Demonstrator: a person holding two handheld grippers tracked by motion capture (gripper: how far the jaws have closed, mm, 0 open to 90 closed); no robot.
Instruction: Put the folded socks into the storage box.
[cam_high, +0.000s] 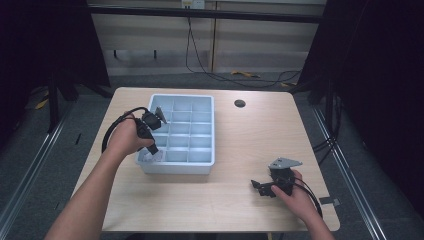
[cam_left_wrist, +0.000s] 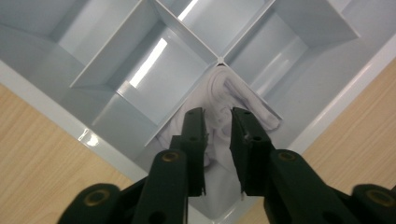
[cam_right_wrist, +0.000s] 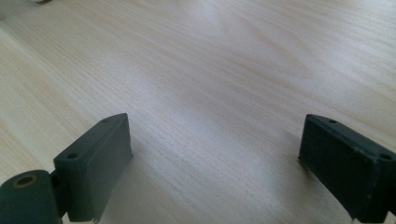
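High view first, starting at our edge of the table: our right gripper sits low over the bare wood at the near right, not far from the near edge and the right edge. In the right gripper view its jaws stand wide apart with nothing but wood grain between them, so that hand looks parked.

A bit farther in and to the left, our left gripper points down into the near-left corner cell of the pale blue divider tray. The white cloth lies bunched in that cell, pushed up against the far corner where the dividers cross. In the left gripper view the jaws are a little apart, and we can't see the pads pressing on the fabric; the cloth shows in the gap, so we read it as let go. So we'd say the drop-in is basically done. What's left is getting the gripper out of the cell, and every other cell we can see looks empty.

Room-wise it's tight in there: the cell walls stand close on both sides of the jaws, so straight up is the safe exit. Past the tray there's open tabletop on the right, plus a round cable hole near the far edge.
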